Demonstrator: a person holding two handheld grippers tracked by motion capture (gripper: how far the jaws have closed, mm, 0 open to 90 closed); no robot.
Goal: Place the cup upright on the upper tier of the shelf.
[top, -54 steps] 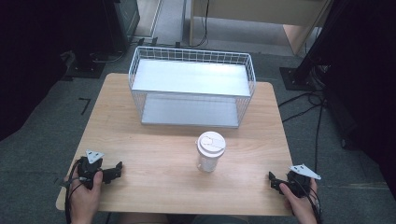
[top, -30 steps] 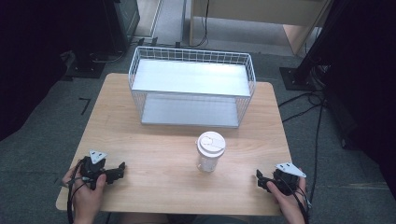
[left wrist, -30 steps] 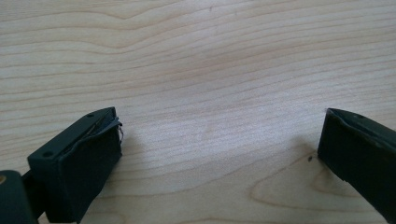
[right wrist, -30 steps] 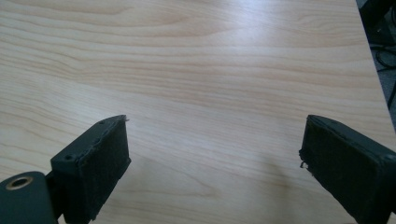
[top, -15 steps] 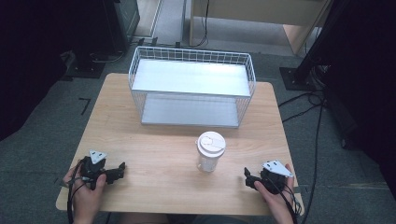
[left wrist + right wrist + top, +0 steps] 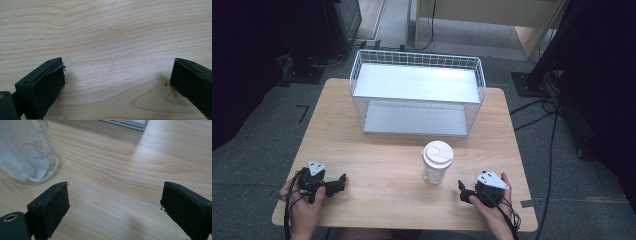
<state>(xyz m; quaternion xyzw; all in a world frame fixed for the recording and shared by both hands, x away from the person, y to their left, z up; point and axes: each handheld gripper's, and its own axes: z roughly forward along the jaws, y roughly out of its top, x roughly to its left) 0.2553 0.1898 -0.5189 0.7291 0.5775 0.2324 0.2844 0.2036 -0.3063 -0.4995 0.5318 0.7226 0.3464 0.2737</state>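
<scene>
One lidded clear cup [image 6: 437, 162] upright, wire basket [image 6: 418, 93] behind

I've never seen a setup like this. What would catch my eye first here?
Probably the white wire basket rack with two shelves at the far side of the pale wooden table. Next, the clear plastic cup with a white lid standing upright in front of it. At the near edge, the black left gripper and the black right gripper both sit open, holding nothing.

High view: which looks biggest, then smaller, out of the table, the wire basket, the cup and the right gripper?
1. Table
2. Wire basket
3. Cup and right gripper: they look about alike, so no ranking between them.
</scene>
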